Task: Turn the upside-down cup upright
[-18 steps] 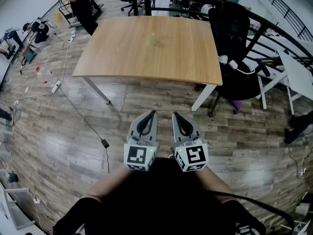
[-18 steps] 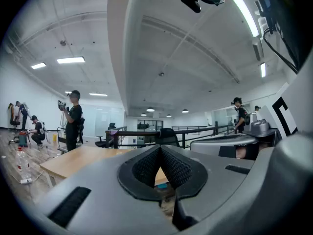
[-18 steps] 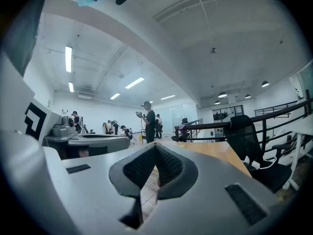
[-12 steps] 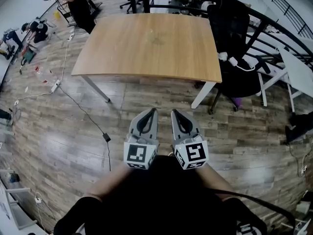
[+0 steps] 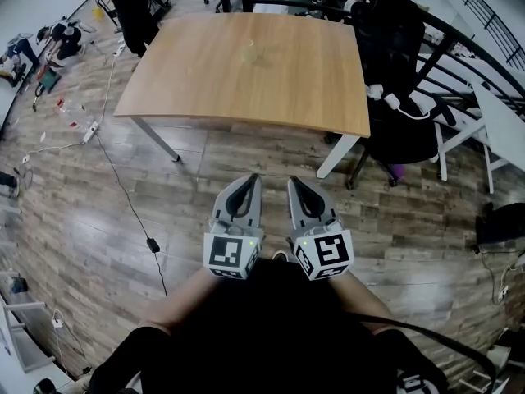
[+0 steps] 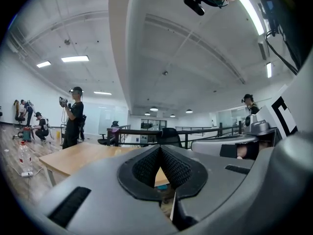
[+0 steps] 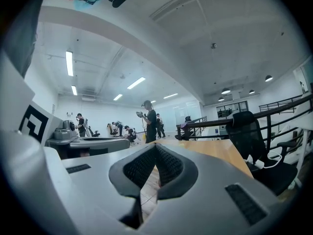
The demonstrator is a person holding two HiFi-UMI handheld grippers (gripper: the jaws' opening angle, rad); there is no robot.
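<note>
A small, pale, see-through cup [image 5: 252, 53] stands near the far middle of the wooden table [image 5: 246, 97]; it is too small to tell which way up it is. My left gripper [image 5: 253, 179] and right gripper [image 5: 293, 181] are held side by side over the wood floor, well short of the table's near edge, both pointing at the table. In the left gripper view the left gripper [image 6: 160, 149] is shut with nothing between its pads. The right gripper view shows the right gripper [image 7: 155, 146] shut and empty too.
A black office chair [image 5: 394, 64] stands at the table's right end, in front of a curved black railing [image 5: 459, 43]. A white table [image 5: 502, 125] is at the far right. A cable with a plug [image 5: 152, 243] lies on the floor at left. People [image 5: 131, 6] stand beyond the table.
The head view has drifted slightly, so the floor cable sits further left. Both grippers stay shut, side by side and pointing the same way.
</note>
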